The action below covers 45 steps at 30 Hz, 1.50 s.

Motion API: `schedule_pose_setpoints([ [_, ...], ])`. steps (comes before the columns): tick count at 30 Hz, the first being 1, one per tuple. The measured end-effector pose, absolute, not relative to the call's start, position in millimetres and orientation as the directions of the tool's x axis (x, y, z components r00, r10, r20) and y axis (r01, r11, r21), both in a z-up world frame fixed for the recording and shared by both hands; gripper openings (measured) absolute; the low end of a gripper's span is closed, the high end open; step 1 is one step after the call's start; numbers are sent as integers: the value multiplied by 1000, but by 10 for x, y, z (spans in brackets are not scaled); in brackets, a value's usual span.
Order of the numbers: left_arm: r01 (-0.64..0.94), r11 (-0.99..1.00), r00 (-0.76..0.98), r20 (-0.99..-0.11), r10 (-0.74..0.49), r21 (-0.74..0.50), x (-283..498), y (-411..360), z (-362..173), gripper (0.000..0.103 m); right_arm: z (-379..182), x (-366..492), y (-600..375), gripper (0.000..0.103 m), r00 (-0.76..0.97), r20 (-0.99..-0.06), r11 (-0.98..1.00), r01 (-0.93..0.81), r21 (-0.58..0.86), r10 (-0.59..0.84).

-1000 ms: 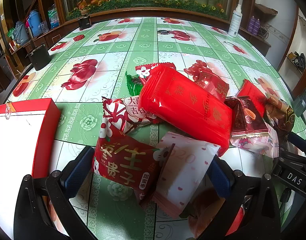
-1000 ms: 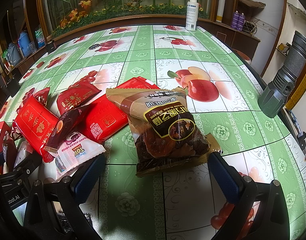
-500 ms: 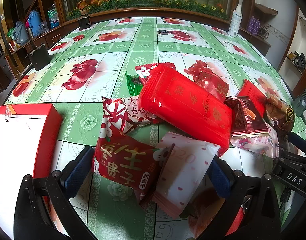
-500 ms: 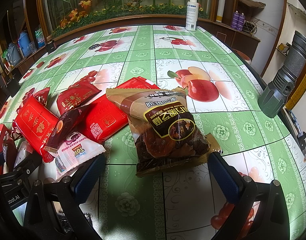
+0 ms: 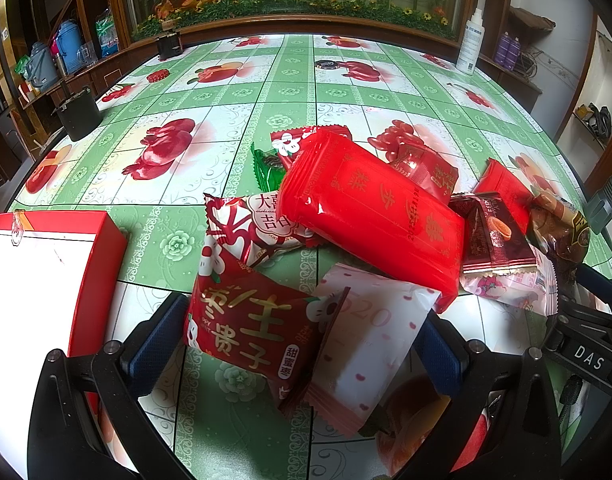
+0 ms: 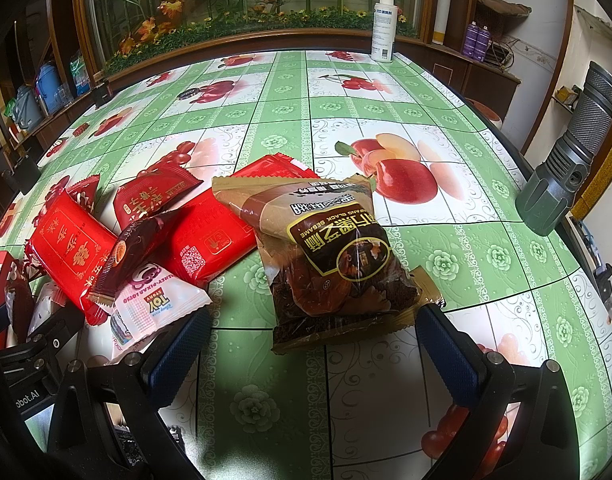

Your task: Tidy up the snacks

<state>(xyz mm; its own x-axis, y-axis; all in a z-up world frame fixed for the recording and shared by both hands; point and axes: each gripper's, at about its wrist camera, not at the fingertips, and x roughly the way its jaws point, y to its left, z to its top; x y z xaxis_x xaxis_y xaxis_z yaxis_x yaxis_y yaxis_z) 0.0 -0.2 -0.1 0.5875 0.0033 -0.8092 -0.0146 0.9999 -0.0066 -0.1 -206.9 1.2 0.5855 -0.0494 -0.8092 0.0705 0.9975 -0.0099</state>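
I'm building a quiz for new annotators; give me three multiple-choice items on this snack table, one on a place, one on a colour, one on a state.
1. Where is the red open-topped box?
A) left of the snack pile
B) on the pile
C) beside the white spray bottle

2. What colour is the large sesame snack bag in front of the right tool?
A) blue
B) brown and gold
C) white

3. What state is the left tool in?
A) shut on a packet
B) open, with the red date packet with gold characters and the white pink-dotted packet lying between its fingers
C) out of view

Answers:
1 A, the box sits at the left edge of the left wrist view.
2 B, its wrapper is brown and gold.
3 B, both blue pads stand wide apart.
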Motion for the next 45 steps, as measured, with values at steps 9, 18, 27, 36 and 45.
schedule_pose_setpoints([
  [9,-15,1000,587,-809,3,-7,0,-2,-2,103,11,-1,-2069,103,586,-809,997,70,-10,-49],
  [18,-15,1000,587,-809,3,-7,0,-1,-2,103,12,-1,-2069,103,585,-809,997,70,-10,-49],
  [27,17,1000,576,-817,-14,-5,-22,-4,10,103,12,13,-2052,103,585,-809,997,72,-10,-50],
  [36,39,995,735,-677,31,88,-581,33,611,103,163,-97,-2159,102,619,-785,998,50,45,5],
  [45,47,994,803,-595,22,101,-1183,550,895,103,697,-729,-2227,103,771,-631,992,-18,122,91],
])
